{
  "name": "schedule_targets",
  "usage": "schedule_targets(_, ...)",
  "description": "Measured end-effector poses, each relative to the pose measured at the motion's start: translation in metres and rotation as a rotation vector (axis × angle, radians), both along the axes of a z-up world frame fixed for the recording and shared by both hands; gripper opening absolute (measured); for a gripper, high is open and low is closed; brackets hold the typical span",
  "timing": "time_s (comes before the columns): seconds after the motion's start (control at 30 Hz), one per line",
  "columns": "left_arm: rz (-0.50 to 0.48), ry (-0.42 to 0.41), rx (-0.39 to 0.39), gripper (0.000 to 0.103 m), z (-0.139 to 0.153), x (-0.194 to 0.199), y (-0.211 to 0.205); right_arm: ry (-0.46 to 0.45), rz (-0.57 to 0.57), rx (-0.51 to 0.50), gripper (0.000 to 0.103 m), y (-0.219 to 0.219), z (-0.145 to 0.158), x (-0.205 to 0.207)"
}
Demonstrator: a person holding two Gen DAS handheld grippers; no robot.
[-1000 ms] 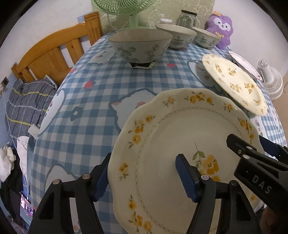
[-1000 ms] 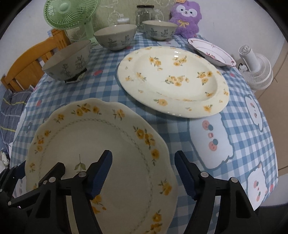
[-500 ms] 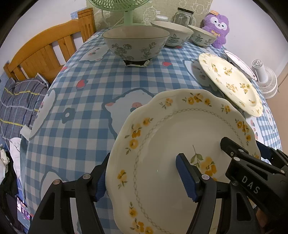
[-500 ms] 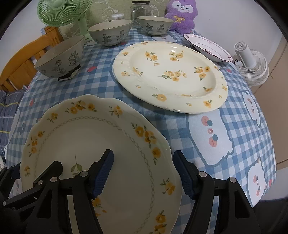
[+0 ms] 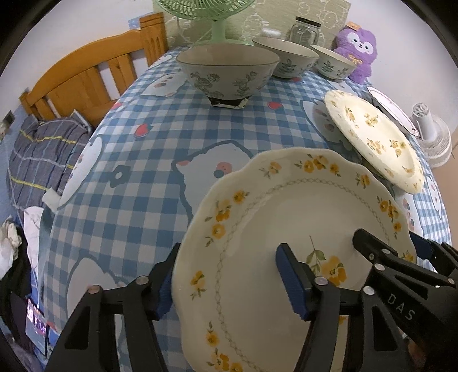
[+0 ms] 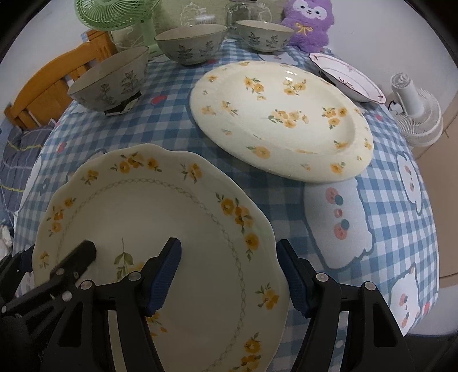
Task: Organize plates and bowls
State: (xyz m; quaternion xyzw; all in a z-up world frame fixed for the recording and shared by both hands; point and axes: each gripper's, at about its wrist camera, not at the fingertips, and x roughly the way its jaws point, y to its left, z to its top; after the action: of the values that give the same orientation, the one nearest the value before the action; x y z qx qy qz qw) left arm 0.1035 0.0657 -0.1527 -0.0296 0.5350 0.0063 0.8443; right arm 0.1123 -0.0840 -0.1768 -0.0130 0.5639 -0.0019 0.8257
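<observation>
A scalloped plate with yellow flowers point(image 5: 300, 214) point(image 6: 148, 217) lies at the near edge of the table. My left gripper point(image 5: 227, 282) straddles its left rim, one finger outside the rim and one over the plate's face. Its jaws are closing, but no pad visibly presses on the plate. My right gripper point(image 6: 229, 276) straddles the right rim the same way and is open. Beyond lie a large oval flowered plate point(image 6: 280, 120) and a small pink-trimmed plate point(image 6: 346, 75). Three grey leaf-patterned bowls point(image 6: 110, 81) point(image 6: 191, 43) point(image 6: 264, 34) stand at the back.
The checked tablecloth point(image 5: 160, 137) covers the table. A green fan point(image 5: 217, 17), a glass jar point(image 5: 304, 30) and a purple plush toy point(image 5: 357, 48) stand along the back. A white fan point(image 6: 415, 114) is off the right side, a wooden frame point(image 5: 86, 77) off the left.
Both grippers have stayed at the scalloped plate's rims, and the left jaws look slightly narrower. The plate lies where it was.
</observation>
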Motion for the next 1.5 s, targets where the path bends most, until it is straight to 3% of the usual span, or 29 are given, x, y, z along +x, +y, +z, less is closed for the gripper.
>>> schedule_targets(0.17,0.019,0.01,-0.006,0.058,0.001,-0.002,-0.008,0.01,-0.004,0.002,0.066,-0.014,0.004,-0.004)
schedule_targets(0.77,-0.049,-0.024,-0.001,0.058,0.02,-0.009,-0.069,-0.025,-0.07,0.004,0.066,-0.078,0.029,-0.021)
schedule_targets(1.5,-0.094,-0.053,-0.026,0.058,0.028,0.005,-0.183,-0.045,-0.117,-0.013,0.066,-0.2,0.04,-0.014)
